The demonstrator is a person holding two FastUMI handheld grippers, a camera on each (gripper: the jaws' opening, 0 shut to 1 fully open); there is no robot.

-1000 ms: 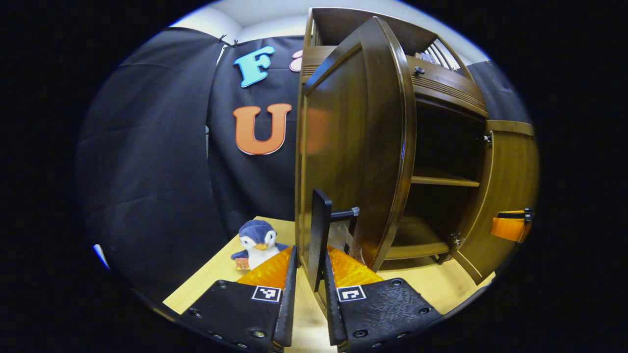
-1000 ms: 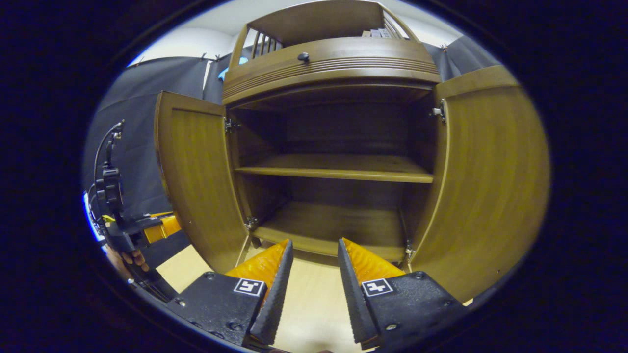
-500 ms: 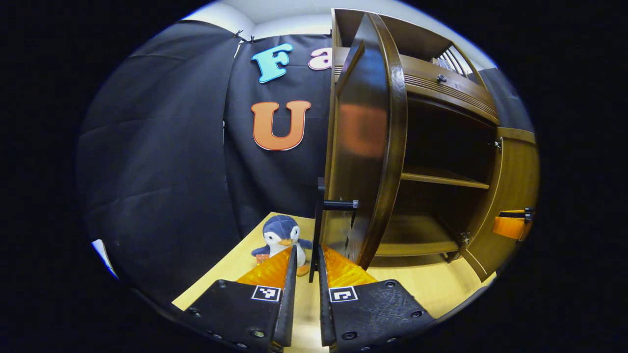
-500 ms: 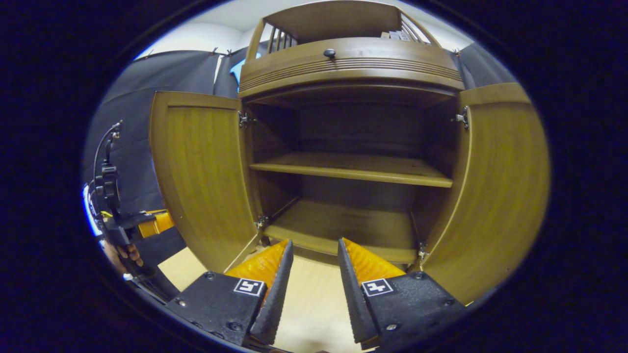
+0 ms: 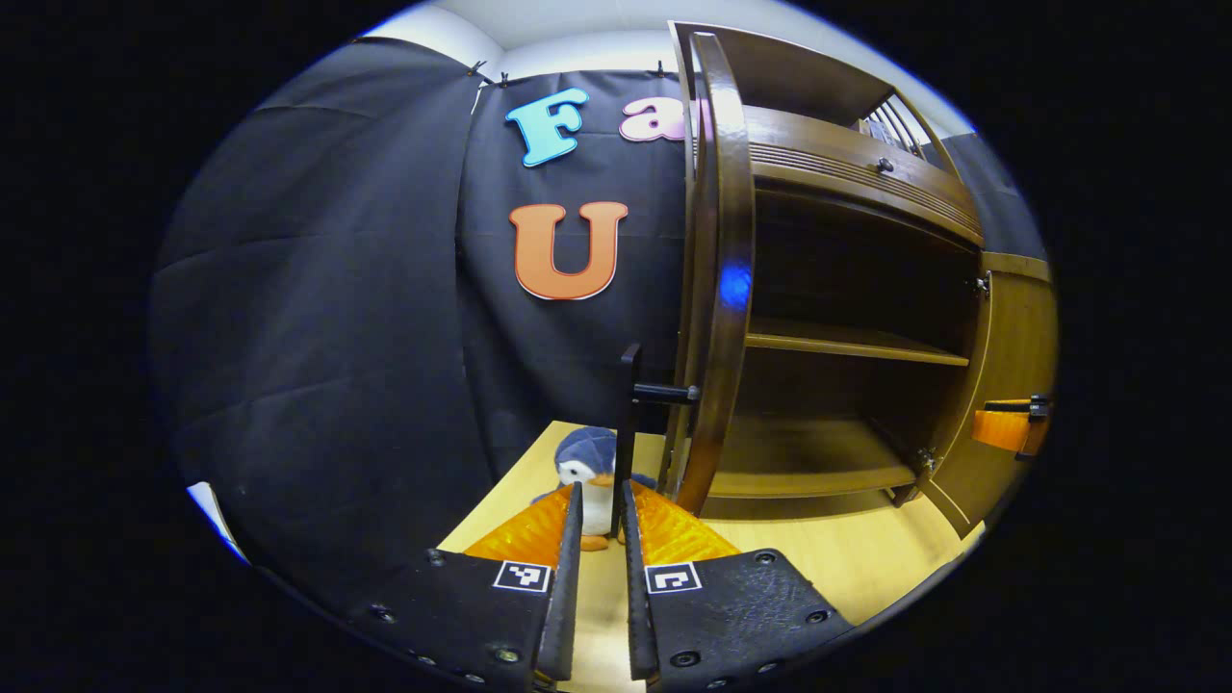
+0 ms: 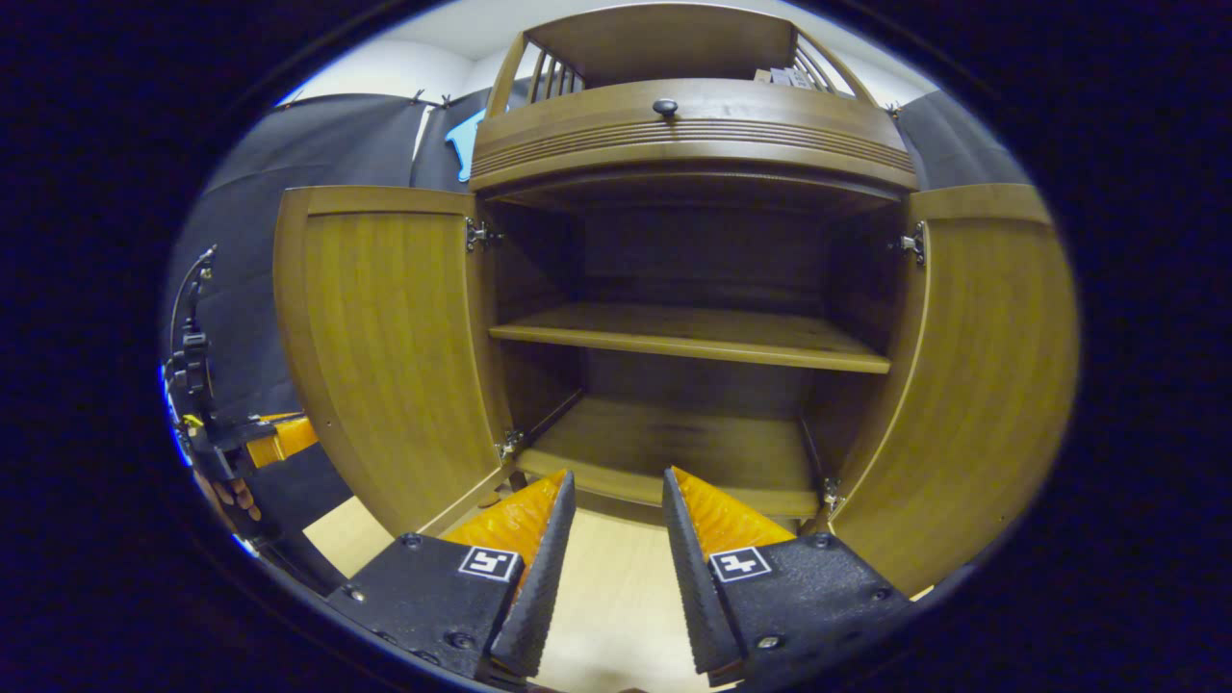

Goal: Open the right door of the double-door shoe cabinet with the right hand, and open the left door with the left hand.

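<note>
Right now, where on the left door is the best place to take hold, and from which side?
Grip the black bar handle on the left door, coming straight in at its outer face. It is a thin upright bar held off the wood by a short post, so two fingers can close across it. The left tool has it between its fingers.

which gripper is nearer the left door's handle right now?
Left. The left gripper has its fingers on either side of the left door's handle. The right gripper hangs open in front of the cabinet's middle, apart from it.
</note>
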